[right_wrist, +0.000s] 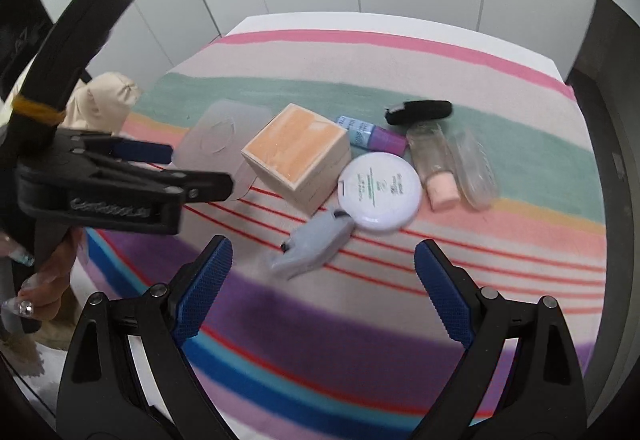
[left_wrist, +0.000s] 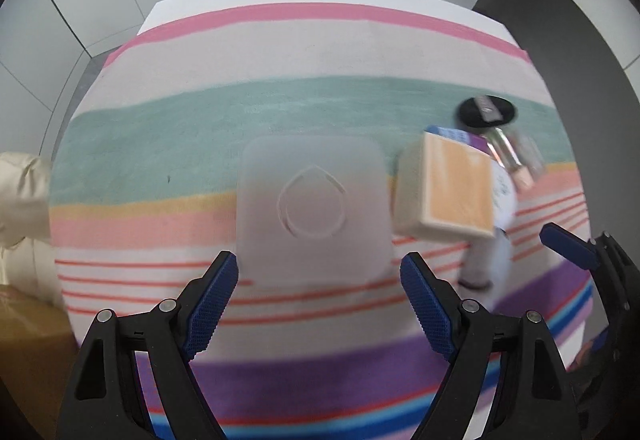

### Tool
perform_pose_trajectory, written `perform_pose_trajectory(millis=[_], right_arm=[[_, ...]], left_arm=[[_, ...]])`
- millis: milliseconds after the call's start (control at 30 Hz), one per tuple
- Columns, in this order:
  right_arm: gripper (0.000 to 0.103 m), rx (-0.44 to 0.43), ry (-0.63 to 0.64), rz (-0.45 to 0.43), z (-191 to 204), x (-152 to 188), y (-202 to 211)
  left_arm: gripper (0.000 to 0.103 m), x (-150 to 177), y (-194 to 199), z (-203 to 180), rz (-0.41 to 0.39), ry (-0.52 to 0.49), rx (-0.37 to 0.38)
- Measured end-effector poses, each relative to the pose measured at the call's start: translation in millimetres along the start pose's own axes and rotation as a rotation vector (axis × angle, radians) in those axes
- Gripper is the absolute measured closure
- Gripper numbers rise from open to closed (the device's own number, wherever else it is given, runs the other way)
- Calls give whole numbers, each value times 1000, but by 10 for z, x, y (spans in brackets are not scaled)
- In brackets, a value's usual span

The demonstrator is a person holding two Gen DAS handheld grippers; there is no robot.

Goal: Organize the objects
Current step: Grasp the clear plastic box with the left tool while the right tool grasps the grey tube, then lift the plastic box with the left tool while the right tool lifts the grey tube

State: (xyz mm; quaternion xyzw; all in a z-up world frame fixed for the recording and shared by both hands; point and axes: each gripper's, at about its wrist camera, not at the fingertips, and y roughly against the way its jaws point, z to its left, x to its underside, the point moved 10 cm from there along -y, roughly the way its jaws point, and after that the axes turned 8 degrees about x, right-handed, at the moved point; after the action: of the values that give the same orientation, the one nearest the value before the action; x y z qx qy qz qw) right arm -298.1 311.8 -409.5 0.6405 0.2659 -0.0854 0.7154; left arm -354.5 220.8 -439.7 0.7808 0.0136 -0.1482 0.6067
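Note:
A translucent square container with a drop emblem lies on the striped cloth, just ahead of my open left gripper; its near edge sits between the blue pads without touching them. To its right stands a box with an orange top. In the right wrist view my right gripper hangs open above a small grey tube. Beyond the tube lie a white round compact, a blue and purple tube, a black puff and a clear bottle with a pink cap. The left gripper shows at the left.
A striped cloth covers the table. A cream fabric bag and a brown box sit off its left side. A clear plastic piece lies at the right end of the row. White panelled walls stand behind.

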Motion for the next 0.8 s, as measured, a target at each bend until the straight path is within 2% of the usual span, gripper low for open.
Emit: perform_pose_trajectory(millis=[67, 133, 167, 233, 267, 300, 600, 800], right_arm=[[22, 15, 22, -7, 24, -5, -69], [40, 0, 27, -5, 60, 11, -132], [44, -6, 28, 1, 75, 31, -164], [65, -13, 42, 10, 108, 75, -211], [69, -5, 56, 13, 129, 99, -238], [82, 21, 75, 3, 137, 108, -242], [84, 35, 47, 30, 112, 170, -227], [84, 40, -8, 41, 32, 134, -116]], left_arm=[[18, -27, -63, 30, 0, 9, -5], [18, -33, -126, 40, 1, 18, -2], [18, -39, -141, 40, -4, 16, -6], [21, -55, -144, 11, -25, -8, -20], [21, -68, -134, 1, -39, -24, -37], [22, -78, -130, -12, -51, -36, -41], [23, 31, -26, -30, -72, -56, -73], [23, -29, 128, -93, -93, -53, -79]])
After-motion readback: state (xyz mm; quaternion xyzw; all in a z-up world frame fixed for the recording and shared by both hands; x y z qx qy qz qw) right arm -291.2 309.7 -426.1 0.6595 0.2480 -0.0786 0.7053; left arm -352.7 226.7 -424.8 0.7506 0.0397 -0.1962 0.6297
